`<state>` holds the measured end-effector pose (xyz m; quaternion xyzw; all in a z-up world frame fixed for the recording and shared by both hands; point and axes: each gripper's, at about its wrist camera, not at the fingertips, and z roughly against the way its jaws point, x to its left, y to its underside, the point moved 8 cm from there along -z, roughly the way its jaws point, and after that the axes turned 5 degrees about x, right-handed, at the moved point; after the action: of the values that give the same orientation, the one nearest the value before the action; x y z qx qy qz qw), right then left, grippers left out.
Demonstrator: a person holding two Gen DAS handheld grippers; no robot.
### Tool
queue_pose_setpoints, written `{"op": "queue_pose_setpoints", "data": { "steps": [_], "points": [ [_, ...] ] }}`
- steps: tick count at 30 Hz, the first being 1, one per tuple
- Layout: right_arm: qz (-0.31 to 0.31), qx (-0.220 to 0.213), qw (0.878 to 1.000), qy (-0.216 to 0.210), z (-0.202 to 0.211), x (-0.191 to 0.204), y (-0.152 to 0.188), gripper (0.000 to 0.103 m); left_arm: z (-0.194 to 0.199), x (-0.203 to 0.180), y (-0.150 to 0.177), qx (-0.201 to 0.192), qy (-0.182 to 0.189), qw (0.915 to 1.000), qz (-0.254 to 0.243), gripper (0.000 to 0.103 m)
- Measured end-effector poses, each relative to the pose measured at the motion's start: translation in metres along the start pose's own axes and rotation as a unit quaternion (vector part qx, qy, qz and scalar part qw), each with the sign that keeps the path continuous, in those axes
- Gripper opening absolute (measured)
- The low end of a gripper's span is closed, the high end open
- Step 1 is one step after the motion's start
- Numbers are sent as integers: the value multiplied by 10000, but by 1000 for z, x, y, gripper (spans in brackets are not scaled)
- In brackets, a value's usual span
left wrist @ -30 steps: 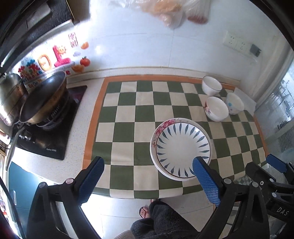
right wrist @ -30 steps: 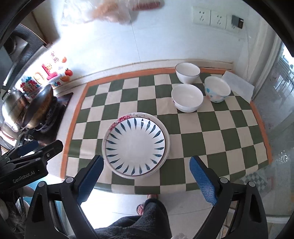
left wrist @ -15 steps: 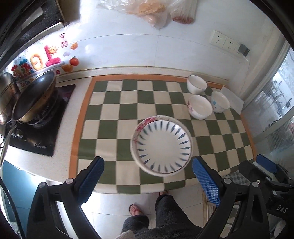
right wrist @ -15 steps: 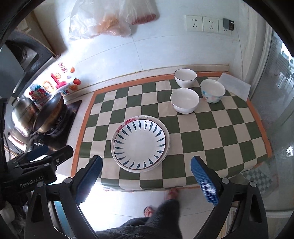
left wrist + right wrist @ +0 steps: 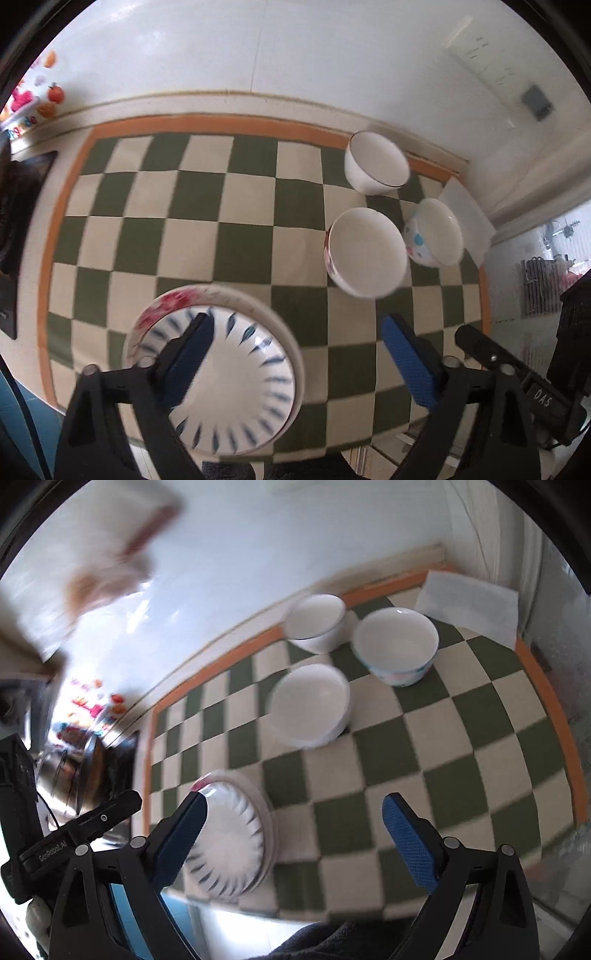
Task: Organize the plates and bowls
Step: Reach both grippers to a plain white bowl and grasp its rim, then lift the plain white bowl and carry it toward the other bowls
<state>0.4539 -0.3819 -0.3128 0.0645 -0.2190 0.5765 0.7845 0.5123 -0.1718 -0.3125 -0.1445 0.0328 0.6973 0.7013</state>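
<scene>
Hovering left gripper (image 5: 295, 343): it is hanging above the near edge of the checkered mat (image 5: 236, 229), fingers spread wide and gripping nothing; its left finger (image 5: 192, 350) is overlapping the plates in view.
Right gripper (image 5: 293, 825): it is hovering over the mat's near side, fingers spread apart and empty.
Plates: the blue-leaf plate (image 5: 236, 391) is lying inside the pink-flowered plate (image 5: 173, 302), stacked at 7 o'clock on the mat.
Bowls: three are clustering at 2 o'clock, namely the dark-rimmed white bowl (image 5: 376, 168) nearest the wall, the red-patterned bowl (image 5: 365, 253) nearest the plates, and the dotted bowl (image 5: 436, 232) beside it.
Contact: I cannot tell whether the bowls are touching.
Cloth: the white cloth (image 5: 469, 603) is lying at the mat's far right corner.
</scene>
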Motion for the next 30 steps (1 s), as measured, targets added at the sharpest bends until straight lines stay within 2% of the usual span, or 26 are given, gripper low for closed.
{"op": "queue_pose_setpoints", "data": {
  "steps": [2,3,5,6,8,10,12,14,17,24,30],
  "points": [
    [12,279,9996,30,-29,-15,-26,92,-32,-10,-21,236,39,9997,103,73],
    [38,435,9990,51,-45,-22,-39,90,-41,-12,-26,299,34,9995,129,64],
    [95,680,9976,43,-72,-31,-59,83,-66,-18,-38,529,42,9984,191,57],
    [132,798,9967,82,-85,-35,-68,81,-77,-21,-42,610,37,9979,214,50],
    [168,955,9953,80,-104,-40,-80,70,-98,-25,-49,822,34,9963,256,47],
    [188,1113,9936,73,-123,-44,-89,63,-112,-28,-52,957,45,9951,243,38],
    [235,1238,9920,109,-138,-48,-95,49,-123,-30,-54,1090,66,9936,276,31],
    [259,1307,9911,79,-145,-49,-96,30,-133,-32,-54,1183,136,9924,326,23],
    [287,1356,9903,84,-154,-50,-99,15,-138,-33,-54,1216,90,9921,305,19],
    [382,1329,9902,181,-159,-49,-101,14,-136,-35,-50,1182,2,9927,235,19],
    [523,1273,9902,219,-149,-38,-94,14,-116,-38,-39,1070,-91,9942,22,19]
  ]
}}
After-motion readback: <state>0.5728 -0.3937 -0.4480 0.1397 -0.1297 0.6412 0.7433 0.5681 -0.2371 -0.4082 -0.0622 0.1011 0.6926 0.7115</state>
